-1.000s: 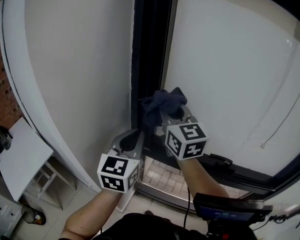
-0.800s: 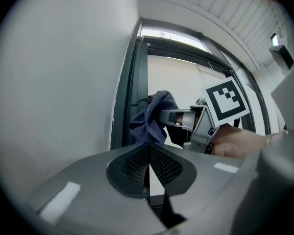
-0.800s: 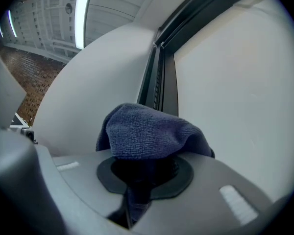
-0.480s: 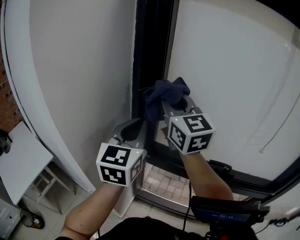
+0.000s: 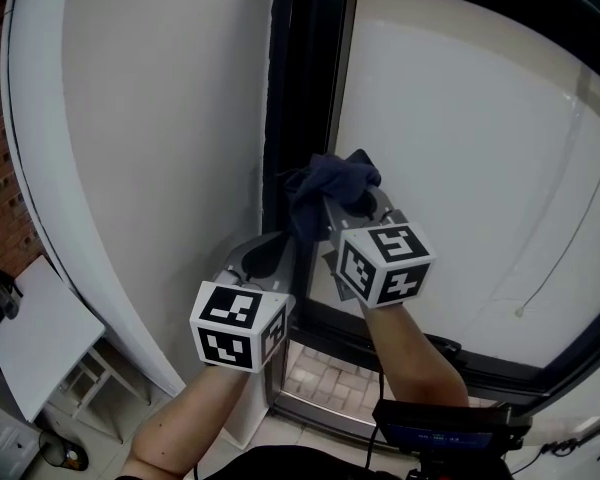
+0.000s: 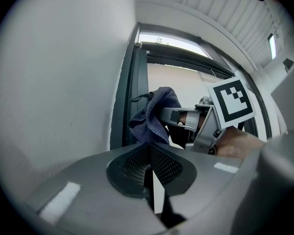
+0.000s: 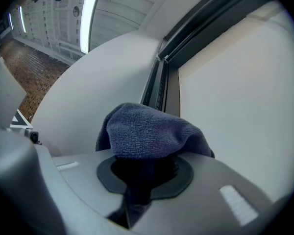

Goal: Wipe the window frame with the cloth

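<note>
Blue cloth (image 5: 325, 190) clamped in right gripper (image 7: 143, 174) against dark window frame (image 5: 300, 88); left gripper (image 6: 148, 166) closed.

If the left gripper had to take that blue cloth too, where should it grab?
Probably the loose fold of the cloth hanging beside the right gripper, coming from underneath: it droops free against the window frame, while the top is bunched over the jaws.

No readable text, label, brand, number or sign anywhere.

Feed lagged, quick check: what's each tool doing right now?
Left tool: closed, empty.
Right tool: closed on the dark blue cloth.
</note>
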